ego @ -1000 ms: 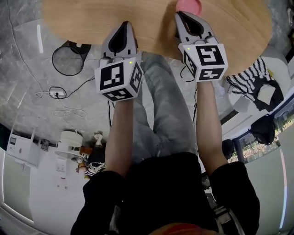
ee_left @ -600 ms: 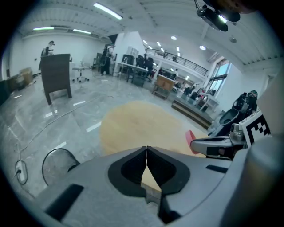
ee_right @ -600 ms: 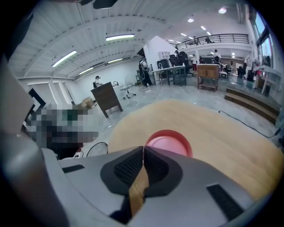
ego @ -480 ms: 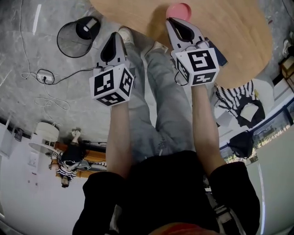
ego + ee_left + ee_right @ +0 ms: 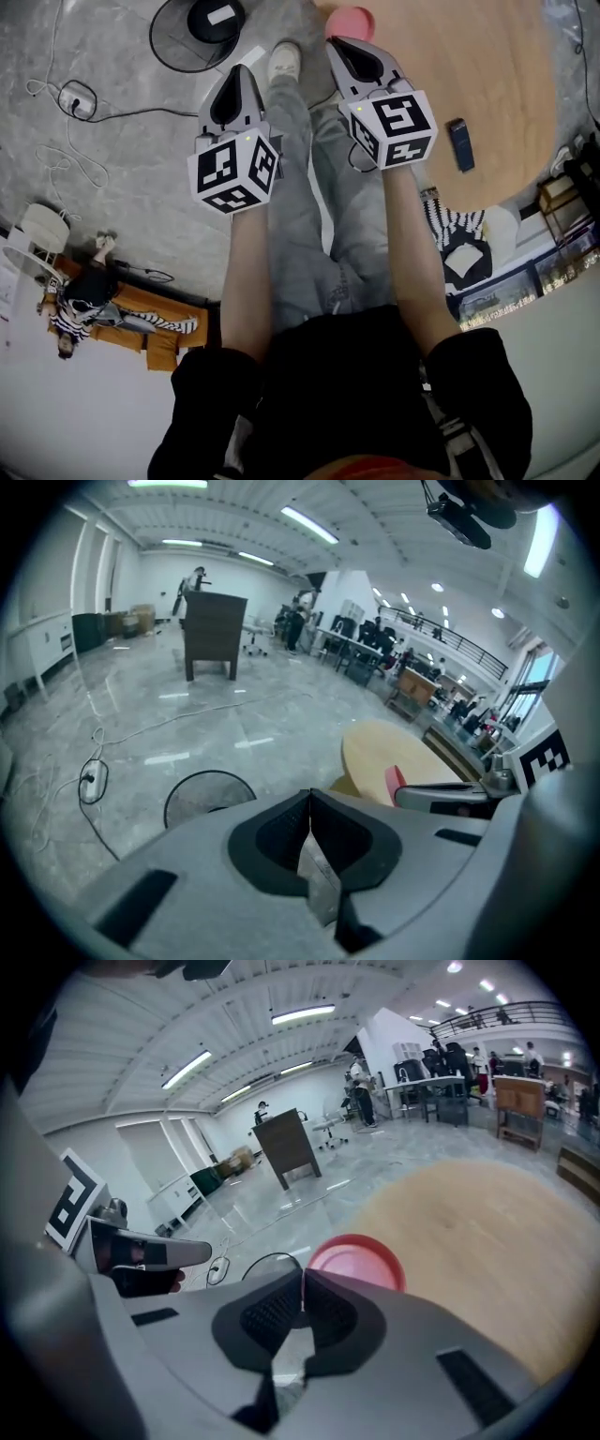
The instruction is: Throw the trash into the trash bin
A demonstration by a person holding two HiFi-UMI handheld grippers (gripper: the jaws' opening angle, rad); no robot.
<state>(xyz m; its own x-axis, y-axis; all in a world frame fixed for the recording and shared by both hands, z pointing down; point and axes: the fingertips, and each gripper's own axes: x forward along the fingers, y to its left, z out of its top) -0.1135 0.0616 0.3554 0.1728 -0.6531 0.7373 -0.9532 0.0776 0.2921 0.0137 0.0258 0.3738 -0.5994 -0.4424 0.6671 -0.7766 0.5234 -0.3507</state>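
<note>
Left gripper (image 5: 236, 75): shut, tips touching, clamped on a crumpled pale scrap of trash (image 5: 315, 878). Scrap pinched between the dark pads (image 5: 277, 841), narrow at the tips and widening back toward the gripper's own camera.

From the head view, tip of this gripper right at the near rim of the trash bin (image 5: 173, 54), toward the bin's right-hand side, and angled down. From the left gripper view, bin ahead and off to the left of the closed tips. Scrap therefore beside the bin's mouth, not over its middle, and not yet inside.

Bin itself: round, black wire mesh, open at the top, standing on the grey stone floor. A white piece (image 5: 222, 14) lying on its dark bottom.

Right gripper (image 5: 336, 44): also shut, tips pressed together. Behind the tips, a pale patch in the slot between the pads, too unclear to call a held thing. Positioned to the right of the bin and clear of its rim, beside the left gripper, with a pale shoe (image 5: 284, 61) showing between the two.

Just past the right gripper's tips, on the side away from the bin, a pink dish (image 5: 349, 21) at the edge of a round wooden table (image 5: 487, 66). Table farther from the bin than either gripper.
</note>
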